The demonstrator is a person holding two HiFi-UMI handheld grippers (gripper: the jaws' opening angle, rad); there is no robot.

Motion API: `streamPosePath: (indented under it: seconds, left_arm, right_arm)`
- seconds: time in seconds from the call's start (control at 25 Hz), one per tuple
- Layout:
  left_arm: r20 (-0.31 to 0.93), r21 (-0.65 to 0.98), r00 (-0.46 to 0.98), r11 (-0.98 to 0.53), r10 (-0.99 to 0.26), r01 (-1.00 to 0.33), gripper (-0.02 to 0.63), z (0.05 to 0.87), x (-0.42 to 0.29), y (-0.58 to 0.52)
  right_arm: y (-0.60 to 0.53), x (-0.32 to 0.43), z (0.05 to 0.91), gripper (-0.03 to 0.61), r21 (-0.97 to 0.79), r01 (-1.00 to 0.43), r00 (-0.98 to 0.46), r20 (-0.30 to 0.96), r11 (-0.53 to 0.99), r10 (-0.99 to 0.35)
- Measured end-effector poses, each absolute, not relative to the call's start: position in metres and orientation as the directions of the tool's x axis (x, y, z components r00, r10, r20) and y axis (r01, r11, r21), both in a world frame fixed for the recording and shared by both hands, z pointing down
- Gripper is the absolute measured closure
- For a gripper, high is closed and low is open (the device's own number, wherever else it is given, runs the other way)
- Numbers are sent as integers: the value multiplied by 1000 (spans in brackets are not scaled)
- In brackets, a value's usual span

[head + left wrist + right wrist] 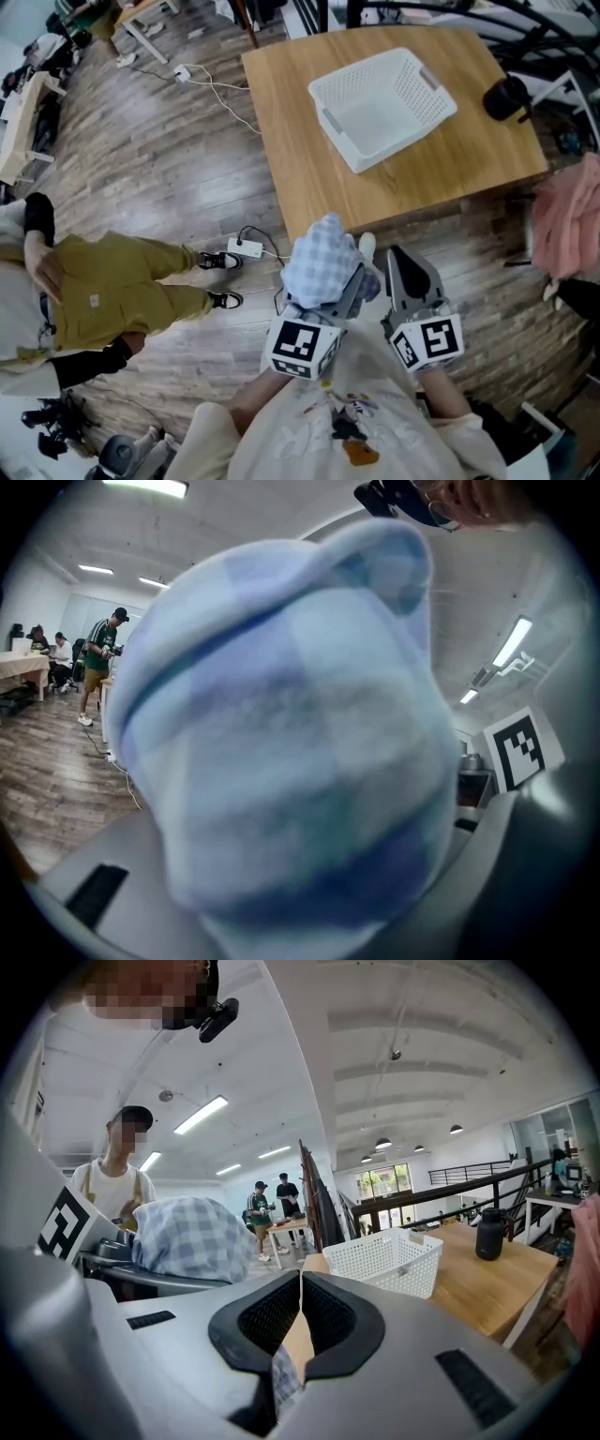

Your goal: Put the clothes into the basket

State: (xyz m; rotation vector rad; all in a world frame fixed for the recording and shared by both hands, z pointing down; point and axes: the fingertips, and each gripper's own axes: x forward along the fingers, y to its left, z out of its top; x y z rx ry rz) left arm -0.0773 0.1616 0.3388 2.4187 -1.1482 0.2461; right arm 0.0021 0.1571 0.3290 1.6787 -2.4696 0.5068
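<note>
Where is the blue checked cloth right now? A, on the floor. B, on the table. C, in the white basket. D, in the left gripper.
D: the blue checked cloth is bunched in the left gripper, and the white basket on the table sits empty.
</note>
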Motion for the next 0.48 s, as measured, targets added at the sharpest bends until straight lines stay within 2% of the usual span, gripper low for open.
streamPosePath:
  seconds: [0.48]
  left_arm:
    - [368,311,564,-474,-739,-824,367,338,-31,65]
  right_arm:
    - [58,42,328,554,-220,-870,-490,284,442,-824]
